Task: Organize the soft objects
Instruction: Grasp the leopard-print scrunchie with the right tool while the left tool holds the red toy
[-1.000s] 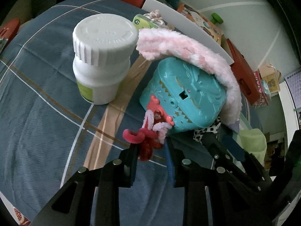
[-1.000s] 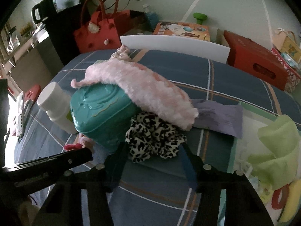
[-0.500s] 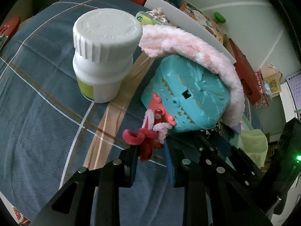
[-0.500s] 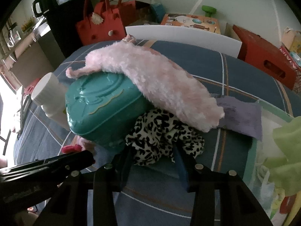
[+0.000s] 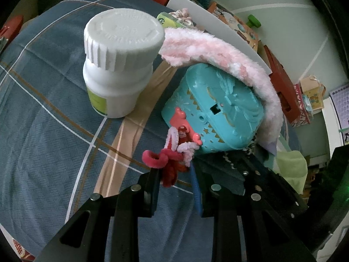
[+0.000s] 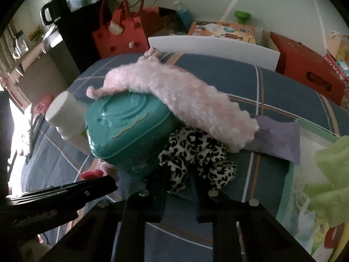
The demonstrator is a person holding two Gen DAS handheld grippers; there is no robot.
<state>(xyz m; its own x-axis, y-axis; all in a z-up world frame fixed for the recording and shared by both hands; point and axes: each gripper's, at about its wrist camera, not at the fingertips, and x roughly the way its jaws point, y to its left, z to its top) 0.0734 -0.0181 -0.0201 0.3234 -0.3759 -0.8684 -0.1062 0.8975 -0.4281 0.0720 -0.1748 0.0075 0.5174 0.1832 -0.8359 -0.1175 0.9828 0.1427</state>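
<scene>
My left gripper [image 5: 175, 171] is closed around a bundle of red, pink and white fuzzy pipe cleaners [image 5: 172, 157] beside a teal plastic box [image 5: 214, 113]. A fluffy pink band [image 5: 218, 54] drapes over the box; it also shows in the right wrist view [image 6: 185, 93]. My right gripper [image 6: 177, 185] is closing on a leopard-print scrunchie [image 6: 196, 155] lying against the teal box [image 6: 128, 131]. My left gripper shows in that view as a black finger [image 6: 72, 191] at the lower left.
A white pill bottle [image 5: 120, 65] stands upright left of the box on the blue plaid cloth [image 5: 43, 120]. A purple cloth [image 6: 277, 137] lies at the right, next to a green-rimmed tray [image 6: 290, 185] holding a lime cloth [image 6: 329, 174]. A white board [image 6: 213, 48] stands behind.
My right gripper has moved forward onto the leopard scrunchie and its fingers have narrowed around it. My left gripper stays on the pipe cleaners, slightly closer to the box.
</scene>
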